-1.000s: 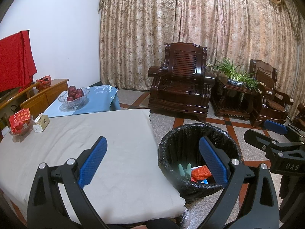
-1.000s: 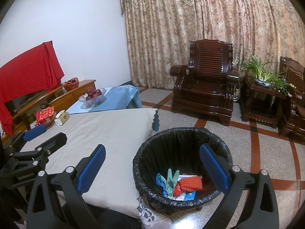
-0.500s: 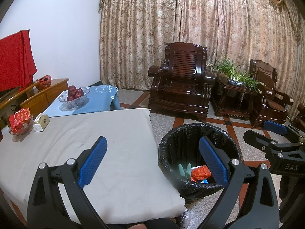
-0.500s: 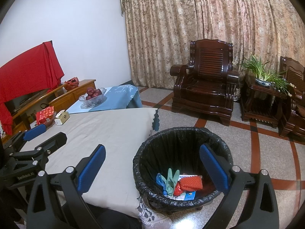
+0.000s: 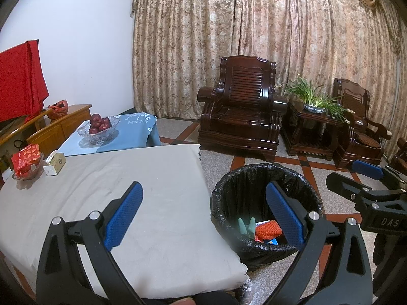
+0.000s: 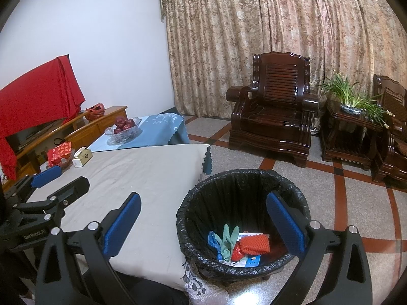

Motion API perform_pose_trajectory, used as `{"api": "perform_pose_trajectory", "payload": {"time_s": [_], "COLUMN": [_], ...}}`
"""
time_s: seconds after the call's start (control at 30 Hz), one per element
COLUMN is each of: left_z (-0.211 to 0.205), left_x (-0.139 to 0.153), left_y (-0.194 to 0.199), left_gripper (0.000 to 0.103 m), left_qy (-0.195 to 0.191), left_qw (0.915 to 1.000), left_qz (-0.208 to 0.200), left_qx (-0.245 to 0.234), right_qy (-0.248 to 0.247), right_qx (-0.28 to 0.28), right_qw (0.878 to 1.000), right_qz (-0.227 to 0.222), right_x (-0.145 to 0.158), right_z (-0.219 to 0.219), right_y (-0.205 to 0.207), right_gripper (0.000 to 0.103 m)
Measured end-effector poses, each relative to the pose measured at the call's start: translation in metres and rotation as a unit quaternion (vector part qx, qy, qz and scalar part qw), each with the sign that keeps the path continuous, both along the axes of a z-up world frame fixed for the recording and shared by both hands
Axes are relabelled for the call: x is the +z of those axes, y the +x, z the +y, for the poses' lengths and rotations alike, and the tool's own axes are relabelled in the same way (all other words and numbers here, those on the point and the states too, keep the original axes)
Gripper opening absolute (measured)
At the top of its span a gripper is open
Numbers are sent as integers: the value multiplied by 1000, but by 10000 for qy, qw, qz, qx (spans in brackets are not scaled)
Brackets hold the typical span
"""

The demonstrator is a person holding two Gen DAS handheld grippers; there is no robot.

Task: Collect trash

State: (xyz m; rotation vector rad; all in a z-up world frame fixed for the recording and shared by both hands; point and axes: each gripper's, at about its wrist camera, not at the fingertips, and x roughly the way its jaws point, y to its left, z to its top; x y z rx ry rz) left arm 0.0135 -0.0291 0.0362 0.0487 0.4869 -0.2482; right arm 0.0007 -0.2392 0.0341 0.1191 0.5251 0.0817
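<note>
Right wrist view shows the collected trash [image 6: 237, 245] lying at the bottom of the black-lined bin [image 6: 244, 178]: a green glove, a blue scrap, an orange textured piece and some printed paper. I find the bin standing on the floor just beside the near corner of the table [image 6: 142, 178], whose grey cloth carries no loose litter that I can make out. My right gripper [image 6: 203, 225] hangs above the bin mouth with its jaws spread wide and nothing between them; my left gripper [image 5: 203, 214] is likewise released and empty, straddling the table edge and the bin rim. At the far end of the table I note a red packet in a glass dish [image 5: 25, 160] and a small white box [image 5: 54, 164]; whether either counts as trash I cannot tell. Risks, in my judgement: mistaking those items for litter, or catching the loose liner with a descending finger and dragging the bin over.
</note>
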Motion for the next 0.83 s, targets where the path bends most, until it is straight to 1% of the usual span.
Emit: {"api": "perform_pose_trajectory", "payload": {"time_s": [0.37, 0.83], "left_z": [-4, -14], "left_x": [0, -2], "left_y": [-1, -6], "left_gripper": [95, 95], "left_qy": [-4, 1], "left_qw": [10000, 10000], "left_qz": [10, 58], "left_qx": [-7, -62], "right_qy": [0, 31], "right_qx": [-8, -39], "right_qw": [10000, 10000], "right_qz": [8, 44], "right_x": [2, -3], "right_z": [0, -3], "right_y": [-1, -1], "right_gripper": [97, 97]}}
